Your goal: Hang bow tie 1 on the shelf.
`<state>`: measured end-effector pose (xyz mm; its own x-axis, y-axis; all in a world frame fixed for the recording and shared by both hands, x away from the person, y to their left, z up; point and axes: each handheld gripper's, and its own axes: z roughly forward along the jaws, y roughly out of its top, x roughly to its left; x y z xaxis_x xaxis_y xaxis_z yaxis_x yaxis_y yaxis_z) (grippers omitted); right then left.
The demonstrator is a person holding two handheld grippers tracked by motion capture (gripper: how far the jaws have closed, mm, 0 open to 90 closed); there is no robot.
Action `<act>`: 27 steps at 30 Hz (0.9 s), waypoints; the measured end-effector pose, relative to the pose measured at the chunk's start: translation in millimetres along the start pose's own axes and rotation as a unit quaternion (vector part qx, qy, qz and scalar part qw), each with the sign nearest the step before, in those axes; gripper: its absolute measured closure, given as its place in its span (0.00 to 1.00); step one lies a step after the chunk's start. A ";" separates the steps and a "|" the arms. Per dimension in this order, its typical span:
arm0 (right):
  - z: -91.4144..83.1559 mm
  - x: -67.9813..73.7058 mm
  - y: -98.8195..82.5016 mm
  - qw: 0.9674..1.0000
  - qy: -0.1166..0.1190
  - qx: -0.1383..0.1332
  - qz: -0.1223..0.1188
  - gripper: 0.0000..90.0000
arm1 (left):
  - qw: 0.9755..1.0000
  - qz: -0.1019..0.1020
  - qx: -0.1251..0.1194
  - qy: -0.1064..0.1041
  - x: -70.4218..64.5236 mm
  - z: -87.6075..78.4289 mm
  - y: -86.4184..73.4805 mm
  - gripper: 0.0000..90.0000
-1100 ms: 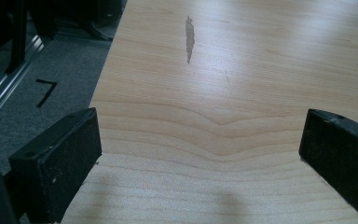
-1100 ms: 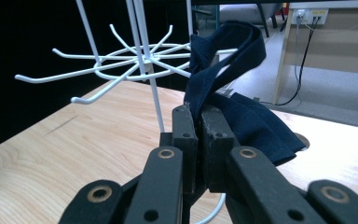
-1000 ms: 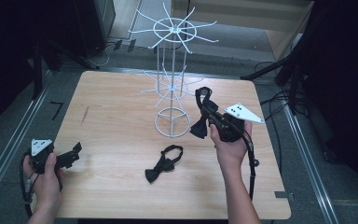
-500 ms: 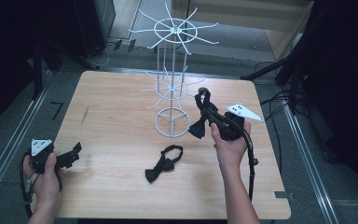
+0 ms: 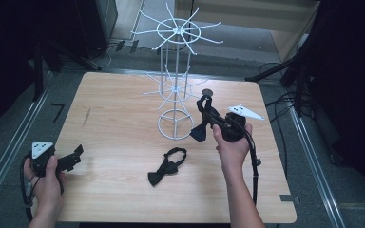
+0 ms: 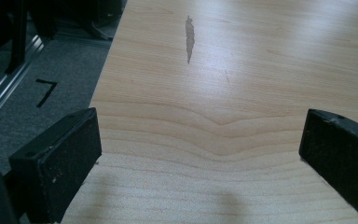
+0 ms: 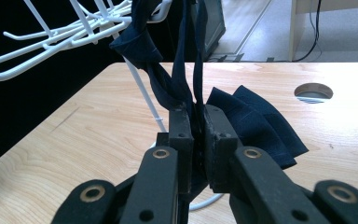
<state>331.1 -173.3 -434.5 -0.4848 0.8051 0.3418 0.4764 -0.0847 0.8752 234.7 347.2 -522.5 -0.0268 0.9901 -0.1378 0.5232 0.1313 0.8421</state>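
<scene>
My two grippers were black, with blocky scuffed jaws and brass-ringed pivot holes. I saw a grey three-cornered plate [image 5: 245, 112] on each. A black cable [image 5: 254, 161] trailed from the right one.

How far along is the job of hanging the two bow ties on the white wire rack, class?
Done: nothing hangs on the wire rack yet. In hand: the right gripper is shut on one dark bow tie, its strap raised beside the rack's lower hooks. Left: hooking that strap, then the second bow tie, flat on the table. The left gripper waits open at the table's near left edge.
</scene>
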 end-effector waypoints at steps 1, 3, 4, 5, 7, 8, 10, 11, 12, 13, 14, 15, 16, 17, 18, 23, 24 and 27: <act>1.0 0.6 -0.1 1.000 0.000 0.001 0.000 0.94 | 1.000 0.000 0.000 0.000 0.0 -0.1 0.0 0.00; 3.2 1.5 -0.1 1.000 0.000 -0.001 -0.001 0.94 | 1.000 0.000 0.000 0.000 -0.2 0.0 0.0 0.00; 3.8 2.1 0.0 1.000 0.000 -0.001 0.001 0.94 | 1.000 0.000 0.000 0.000 -0.1 -0.1 0.0 0.00; 4.8 2.5 0.1 1.000 0.001 -0.002 0.002 0.94 | 1.000 0.000 0.000 0.000 -0.1 -0.1 0.0 0.00; 7.3 3.7 0.7 1.000 0.000 -0.003 0.003 0.94 | 1.000 0.000 0.000 0.000 -0.1 -0.1 0.0 0.00; 8.4 4.1 0.9 1.000 0.000 -0.004 0.001 0.94 | 1.000 0.000 0.000 0.000 0.0 -0.1 0.0 0.00; 11.0 6.6 1.8 1.000 0.001 -0.003 -0.003 0.94 | 1.000 0.000 0.000 0.000 0.0 -0.1 0.0 0.00; 12.3 8.4 2.4 1.000 0.002 -0.003 -0.004 0.94 | 1.000 0.000 0.000 0.000 0.0 -0.1 0.0 0.00; 13.7 9.9 2.9 1.000 0.003 -0.003 -0.007 0.94 | 1.000 0.000 0.000 0.000 0.1 -0.1 0.0 0.00; 15.1 11.6 3.4 1.000 0.004 -0.002 -0.008 0.94 | 1.000 0.000 0.000 -0.001 0.1 -0.1 0.0 0.00; 16.8 12.9 3.7 1.000 0.004 -0.002 -0.009 0.94 | 1.000 0.000 0.000 -0.001 0.1 -0.1 0.0 0.00; 18.7 13.9 3.9 1.000 0.004 -0.002 -0.012 0.94 | 1.000 -0.001 0.000 -0.001 0.1 -0.1 0.0 0.00; 20.5 15.0 4.1 1.000 0.005 -0.001 -0.013 0.94 | 1.000 -0.001 0.000 -0.001 0.2 -0.1 0.0 0.00; 22.2 15.9 4.2 1.000 0.004 0.001 -0.013 0.94 | 1.000 -0.001 0.000 -0.001 0.2 -0.1 0.0 0.00; 24.0 16.5 4.1 1.000 0.004 0.001 -0.014 0.94 | 1.000 0.000 0.000 -0.001 0.2 -0.1 0.0 0.00; 33.0 18.9 2.0 1.000 0.004 0.007 -0.015 0.94 | 1.000 -0.001 0.000 -0.002 0.3 -0.1 0.0 0.00; 34.7 18.8 1.2 1.000 0.002 0.009 -0.017 0.93 | 1.000 -0.001 0.000 -0.002 0.2 -0.1 0.0 0.00; 38.1 18.2 -1.5 1.000 -0.005 0.008 -0.025 0.86 | 1.000 -0.001 0.000 -0.002 0.4 -0.1 0.0 0.00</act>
<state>349.5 -136.2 -442.6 -0.5010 0.8136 0.2950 0.4636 -0.0356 0.8853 234.7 347.6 -522.5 -0.0242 0.9897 -0.1412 0.5232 0.1329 0.8418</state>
